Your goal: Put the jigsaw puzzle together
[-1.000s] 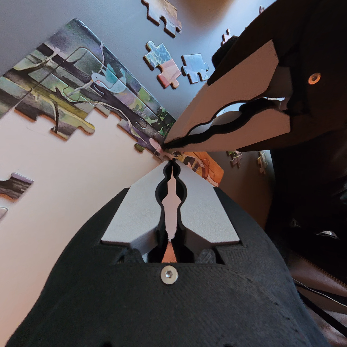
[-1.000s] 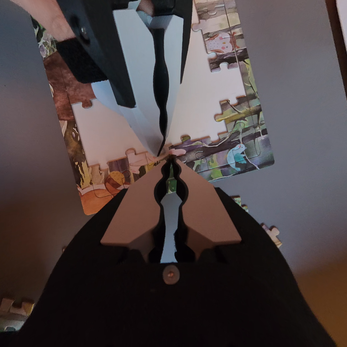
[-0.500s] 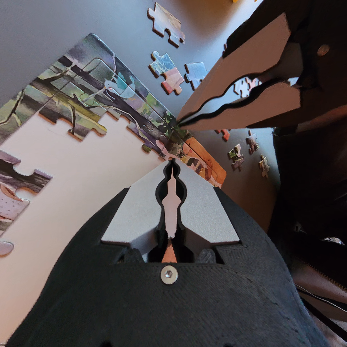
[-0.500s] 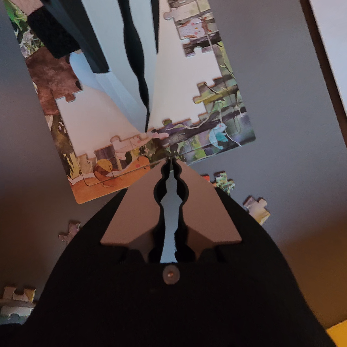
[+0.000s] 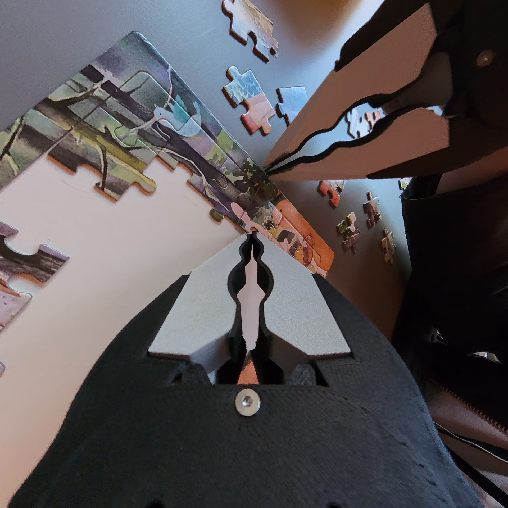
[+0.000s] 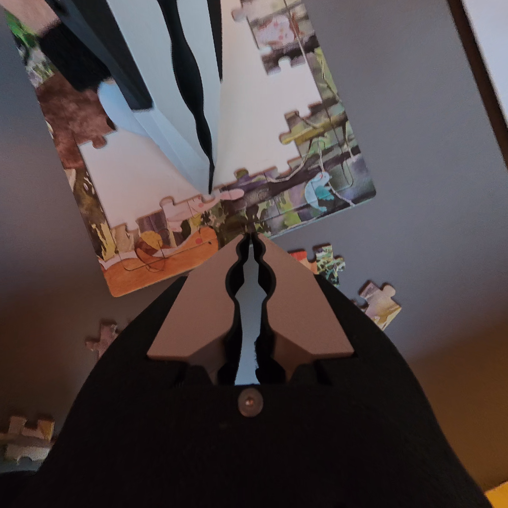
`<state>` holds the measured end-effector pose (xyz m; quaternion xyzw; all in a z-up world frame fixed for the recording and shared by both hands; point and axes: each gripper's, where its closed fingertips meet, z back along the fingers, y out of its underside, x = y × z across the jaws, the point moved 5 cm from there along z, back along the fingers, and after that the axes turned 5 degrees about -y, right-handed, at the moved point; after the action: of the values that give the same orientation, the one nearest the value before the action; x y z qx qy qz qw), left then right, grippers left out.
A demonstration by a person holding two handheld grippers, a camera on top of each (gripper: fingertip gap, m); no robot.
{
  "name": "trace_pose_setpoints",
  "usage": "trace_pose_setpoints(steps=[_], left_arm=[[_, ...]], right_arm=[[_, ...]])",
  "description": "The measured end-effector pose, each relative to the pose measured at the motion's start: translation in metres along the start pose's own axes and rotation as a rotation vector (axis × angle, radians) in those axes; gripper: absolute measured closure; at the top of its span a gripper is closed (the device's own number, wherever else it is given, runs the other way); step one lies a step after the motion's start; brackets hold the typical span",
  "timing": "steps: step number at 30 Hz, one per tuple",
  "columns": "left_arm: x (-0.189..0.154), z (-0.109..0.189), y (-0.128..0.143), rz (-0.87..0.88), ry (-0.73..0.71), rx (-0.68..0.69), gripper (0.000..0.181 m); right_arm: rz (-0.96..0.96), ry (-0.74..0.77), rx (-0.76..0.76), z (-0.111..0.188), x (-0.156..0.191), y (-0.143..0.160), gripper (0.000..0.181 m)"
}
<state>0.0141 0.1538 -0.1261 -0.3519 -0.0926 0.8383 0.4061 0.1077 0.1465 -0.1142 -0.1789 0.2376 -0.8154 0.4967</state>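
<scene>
The jigsaw puzzle point(image 5: 165, 123) lies on a white board point(image 5: 110, 261) on the grey table, with a joined border that shows a blue bird, branches and an orange corner. My left gripper point(image 5: 253, 233) is shut and empty, its tips at the border's inner edge by a pink piece point(image 5: 239, 211). My right gripper point(image 6: 251, 235) is shut and empty at the border's outer edge, and it also shows in the left wrist view point(image 5: 266, 170). The puzzle point(image 6: 316, 189) and the left gripper point(image 6: 210, 189) show in the right wrist view.
Loose pieces lie on the table beyond the puzzle: a blue-and-pink one point(image 5: 250, 101), a brownish one point(image 5: 250, 27), several small ones point(image 5: 349, 231). More lie near my right gripper point(image 6: 327, 261) point(image 6: 379, 302) point(image 6: 27, 437). A dark bag point(image 5: 453, 275) sits at right. There is about 5 cm between the tips of the two grippers. Between my right fingertips and the puzzle point(image 6: 316, 189) there is roughly 6 cm. It is also in sight in the left wrist view point(image 5: 182, 120).
My right gripper has drawn back from the pink piece to the puzzle's outer edge. My left gripper has stayed at the inner edge. Both stayed shut.
</scene>
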Motion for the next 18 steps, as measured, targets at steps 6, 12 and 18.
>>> trace_pose_setpoints(steps=[6,12,18], left_arm=[[0.000,0.000,0.001,0.008,0.010,0.007,0.181],[0.000,0.000,0.002,0.005,0.003,0.018,0.181],[-0.001,0.000,0.003,0.000,-0.001,0.028,0.181]], right_arm=[[0.035,-0.027,-0.018,-0.016,0.009,-0.019,0.181],[0.000,-0.015,-0.002,-0.020,0.006,-0.019,0.181],[-0.025,-0.022,0.003,-0.020,0.007,-0.018,0.181]])
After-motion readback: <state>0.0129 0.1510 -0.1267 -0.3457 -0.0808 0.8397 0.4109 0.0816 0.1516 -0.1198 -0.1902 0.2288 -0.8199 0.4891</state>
